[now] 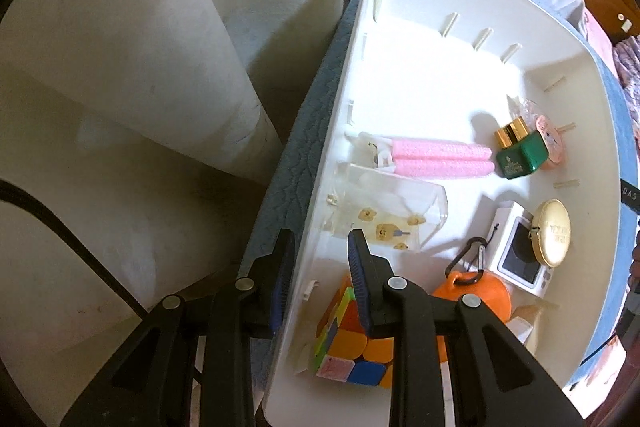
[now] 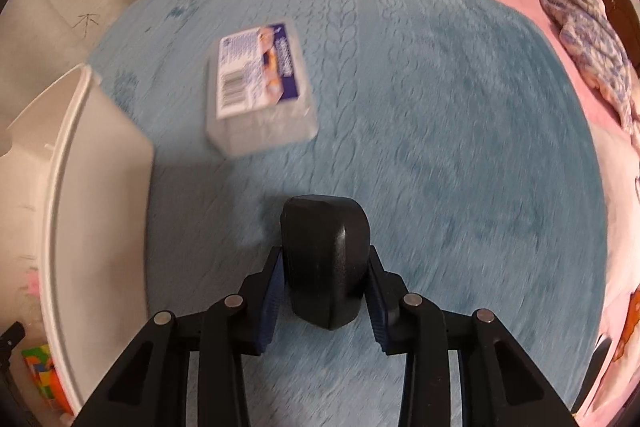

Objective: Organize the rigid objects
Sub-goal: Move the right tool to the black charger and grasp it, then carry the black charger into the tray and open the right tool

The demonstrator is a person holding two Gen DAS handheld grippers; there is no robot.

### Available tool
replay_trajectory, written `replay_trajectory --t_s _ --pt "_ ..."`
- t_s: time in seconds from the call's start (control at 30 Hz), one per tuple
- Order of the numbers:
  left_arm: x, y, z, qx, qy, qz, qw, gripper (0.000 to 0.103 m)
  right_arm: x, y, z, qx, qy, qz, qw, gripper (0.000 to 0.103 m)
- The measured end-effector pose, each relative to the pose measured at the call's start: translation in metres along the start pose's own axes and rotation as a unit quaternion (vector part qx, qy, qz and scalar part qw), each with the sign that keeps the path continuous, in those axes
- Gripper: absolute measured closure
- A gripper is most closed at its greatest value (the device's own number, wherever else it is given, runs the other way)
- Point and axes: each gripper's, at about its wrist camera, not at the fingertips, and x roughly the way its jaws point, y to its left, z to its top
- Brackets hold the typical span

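With the left gripper clamped on the white plastic bin's side wall, the right gripper's jaws pinch a smooth rounded black plastic block above the blue bedspread; it could squirt loose mid-carry.

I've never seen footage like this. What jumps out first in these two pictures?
In the left view, a white bin on a blue blanket holds bright odds and ends: a puzzle cube nearest, pink foam rollers beyond. The left gripper straddles its wall. In the right view, the right gripper clamps a black block.
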Motion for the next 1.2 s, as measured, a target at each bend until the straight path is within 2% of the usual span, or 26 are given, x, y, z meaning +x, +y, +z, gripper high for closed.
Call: replay_trajectory --t_s 0.1,0.3,0.5,0.8,0.93,1.2 --pt "0.002 0.005 -0.004 0.007 0.003 -0.013 0.9999 0.075 -0.007 0.005 -0.011 0.008 0.007 0.004 1.0 0.065" --pt "-0.001 0.015 -0.007 0.031 0.005 -0.033 0.999 0.075 -0.033 0.018 -0.025 0.018 -0.012 -0.007 1.0 0.065" --pt "-0.002 0.013 0.0 0.067 0.006 -0.059 0.996 0.075 -0.074 0.04 -0.03 0.011 -0.053 -0.033 0.998 0.065" --pt "-0.006 0.018 0.013 0.104 0.003 -0.094 0.9902 0.075 -0.132 0.076 -0.039 -0.003 -0.117 -0.038 0.992 0.065" --pt "-0.005 0.022 0.021 0.114 0.009 -0.101 0.9883 0.075 -0.152 0.098 -0.043 -0.012 -0.142 -0.025 0.99 0.065" --pt "0.002 0.017 0.03 0.119 0.025 -0.11 0.9864 0.079 -0.171 0.141 -0.051 -0.036 -0.165 0.01 0.986 0.065"
